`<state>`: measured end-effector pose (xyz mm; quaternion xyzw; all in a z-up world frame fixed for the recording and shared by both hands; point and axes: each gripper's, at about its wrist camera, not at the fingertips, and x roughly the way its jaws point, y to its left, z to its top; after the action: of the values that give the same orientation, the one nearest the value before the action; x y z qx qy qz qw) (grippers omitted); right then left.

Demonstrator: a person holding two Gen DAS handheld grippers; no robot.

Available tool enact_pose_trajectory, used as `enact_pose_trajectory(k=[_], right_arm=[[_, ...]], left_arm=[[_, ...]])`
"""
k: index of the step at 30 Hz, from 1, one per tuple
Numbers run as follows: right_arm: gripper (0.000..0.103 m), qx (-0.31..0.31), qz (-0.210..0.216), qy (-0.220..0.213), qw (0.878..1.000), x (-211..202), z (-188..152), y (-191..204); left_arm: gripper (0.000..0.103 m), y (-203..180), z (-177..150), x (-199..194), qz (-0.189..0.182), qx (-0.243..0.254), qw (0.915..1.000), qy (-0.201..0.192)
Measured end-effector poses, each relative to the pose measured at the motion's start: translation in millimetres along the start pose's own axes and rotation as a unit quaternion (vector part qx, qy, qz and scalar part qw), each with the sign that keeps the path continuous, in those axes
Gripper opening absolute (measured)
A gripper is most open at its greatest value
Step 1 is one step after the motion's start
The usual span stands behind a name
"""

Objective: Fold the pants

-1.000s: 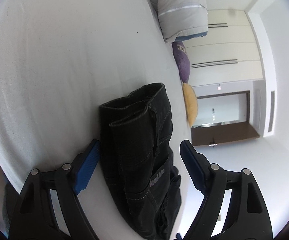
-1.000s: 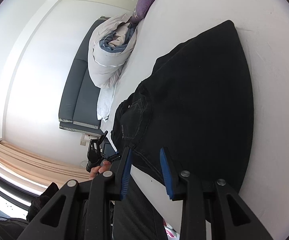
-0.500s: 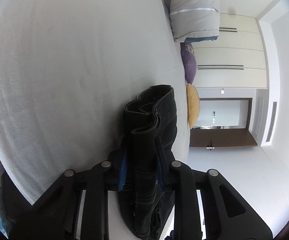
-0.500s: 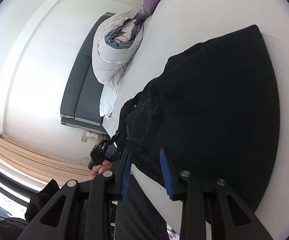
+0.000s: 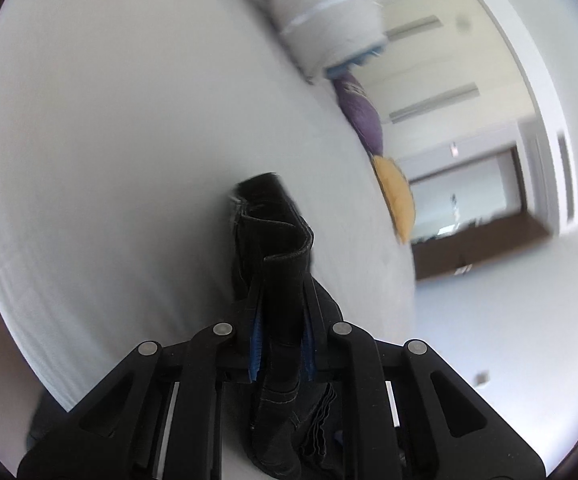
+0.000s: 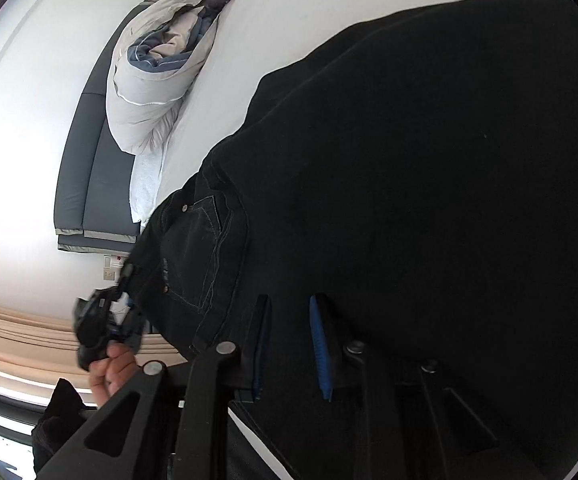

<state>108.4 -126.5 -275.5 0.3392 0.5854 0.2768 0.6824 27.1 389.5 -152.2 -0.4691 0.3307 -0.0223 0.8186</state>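
Nearest in the left wrist view, the left gripper (image 5: 281, 318) has just been closing and now pinches a bunched fold of the black pants (image 5: 277, 280) between its blue pads, the cloth lifted off the white bed (image 5: 109, 140). In the right wrist view, the right gripper (image 6: 289, 344) has also been closing; dark fabric of the pants (image 6: 429, 160) fills the gap between its blue pads, but whether they press on it cannot be told. The pants spread wide across the bed. A hand (image 6: 109, 372) holds the other gripper at lower left. Farther off lie a rolled grey duvet (image 6: 157, 84), a purple pillow (image 5: 363, 116) and a yellow pillow (image 5: 399, 200).
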Motion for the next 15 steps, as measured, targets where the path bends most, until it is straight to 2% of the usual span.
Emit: enact_pose_trajectory(k=[1,3,5,7,8,9,10,13,15], right_arm=[[0.022,-0.003,-0.002,0.000,1.000,0,-1,1],[0.022,-0.005,0.001,-0.001,1.000,-1,-2,0],[0.028,0.006,0.020,-0.005,1.000,-6,-1,-4],[0.053,0.032,0.059,-0.015,0.998,-13,0,-9],[0.060,0.044,0.083,-0.026,0.995,-21,1,-11],[0.072,0.051,0.103,-0.036,0.993,-28,2,-12],[0.078,0.055,0.120,-0.046,0.990,-37,4,-12],[0.083,0.051,0.133,-0.061,0.988,-57,11,-13],[0.083,0.046,0.125,-0.061,0.989,-67,15,-17]], left_arm=[[0.014,-18,-4,0,0.005,0.030,0.9995,0.001],[0.014,-68,-20,4,0.016,0.121,0.9924,0.007],[0.014,-117,-52,14,0.021,0.218,0.9754,0.022],[0.014,-160,-99,28,0.017,0.317,0.9472,0.047],[0.014,-173,-123,36,0.014,0.356,0.9323,0.061],[0.014,-184,-151,44,0.017,0.400,0.9132,0.074],[0.014,-189,-178,52,0.023,0.441,0.8933,0.085],[0.014,-188,-232,73,0.043,0.502,0.8560,0.116],[0.014,-186,-253,77,0.050,0.523,0.8416,0.126]])
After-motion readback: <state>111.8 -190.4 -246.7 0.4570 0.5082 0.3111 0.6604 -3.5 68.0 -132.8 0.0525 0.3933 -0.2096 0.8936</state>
